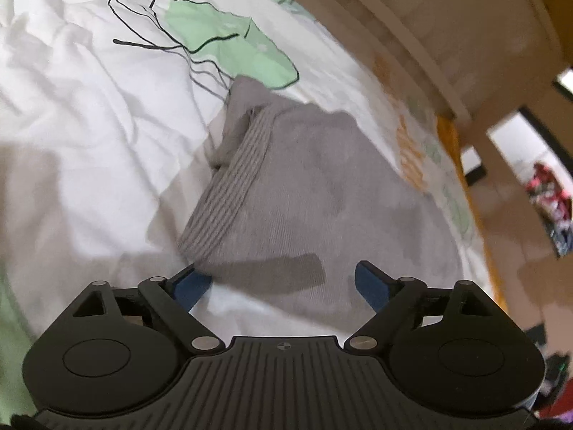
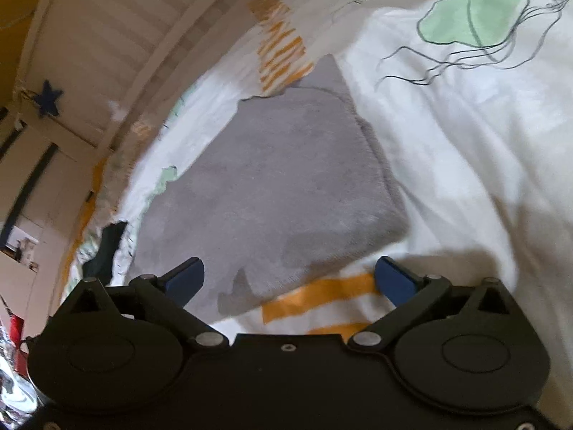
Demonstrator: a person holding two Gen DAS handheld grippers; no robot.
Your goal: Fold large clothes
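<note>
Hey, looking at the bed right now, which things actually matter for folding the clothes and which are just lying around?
Part of the job:
- grey sweater, lying folded on the bed
- left hand-held gripper, open
- right hand-held gripper, open

Just lying about:
- white bed cover with green jellyfish prints
- dark cloth at the bed's edge
- blue star on the bed frame
</note>
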